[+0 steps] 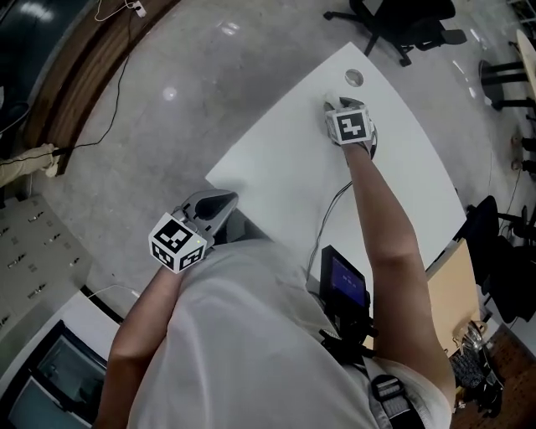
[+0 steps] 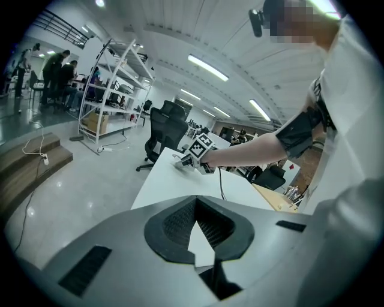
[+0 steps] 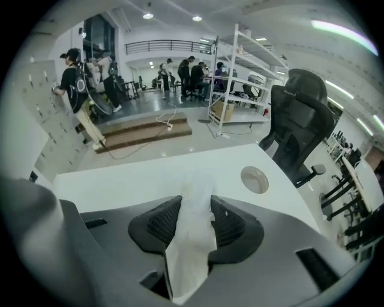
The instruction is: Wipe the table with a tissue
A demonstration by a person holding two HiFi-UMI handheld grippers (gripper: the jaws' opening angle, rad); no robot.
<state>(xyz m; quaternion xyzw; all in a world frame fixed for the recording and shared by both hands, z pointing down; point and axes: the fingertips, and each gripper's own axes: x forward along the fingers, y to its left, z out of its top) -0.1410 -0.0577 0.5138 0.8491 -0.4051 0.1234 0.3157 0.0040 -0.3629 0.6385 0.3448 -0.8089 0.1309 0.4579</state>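
Note:
The white tissue [image 3: 192,237] hangs in a crumpled strip between the black ribbed pads of my right gripper [image 3: 195,207], which is shut on it. That gripper [image 1: 335,109] reaches to the far end of the white table [image 1: 285,167], tilted down at the tabletop close to a round cable hole [image 1: 354,78]. My left gripper [image 1: 213,204] hovers by the table's near left corner. In the left gripper view its tips [image 2: 195,201] meet with nothing between them, and the table [image 2: 174,186] shows through the gap behind.
A black office chair [image 1: 402,25] stands beyond the table's far end. A thin cable [image 1: 331,209] runs across the table towards the person. A metal shelf rack [image 3: 240,78] and several people are farther off. Wooden steps [image 3: 141,132] cross the floor.

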